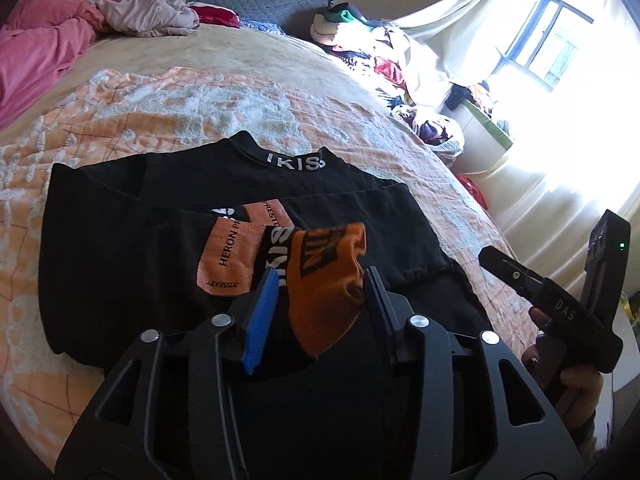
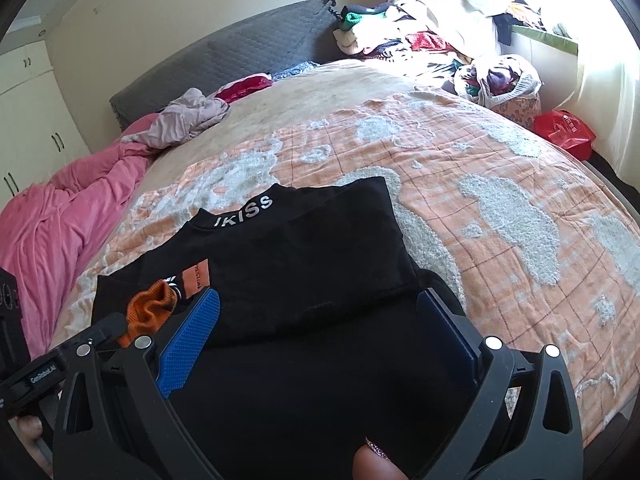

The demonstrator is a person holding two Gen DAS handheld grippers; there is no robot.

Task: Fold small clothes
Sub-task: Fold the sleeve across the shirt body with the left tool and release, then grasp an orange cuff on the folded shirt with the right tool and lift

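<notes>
A black top (image 1: 160, 220) with "IKISS" on its collar lies partly folded on the bed, also in the right wrist view (image 2: 300, 248). Orange "HERON PRESTON" patches (image 1: 228, 260) show on its folded sleeves. My left gripper (image 1: 322, 276) stands partly open over the top's near edge. An orange sleeve cuff (image 1: 324, 292) lies loose between its fingers, leaning on the right finger. My right gripper (image 2: 320, 320) is wide open above the top's near right part, with nothing between its pads. From the right wrist view the orange cuff (image 2: 152, 308) shows at the lower left.
An orange and white blanket (image 1: 160, 100) covers the bed under the top. A pink duvet (image 1: 40, 52) lies at the left, with a grey headboard cushion (image 2: 240, 52) behind. Heaped clothes (image 2: 400, 36) fill the far right corner, and a red bag (image 2: 564, 132) sits off the right edge.
</notes>
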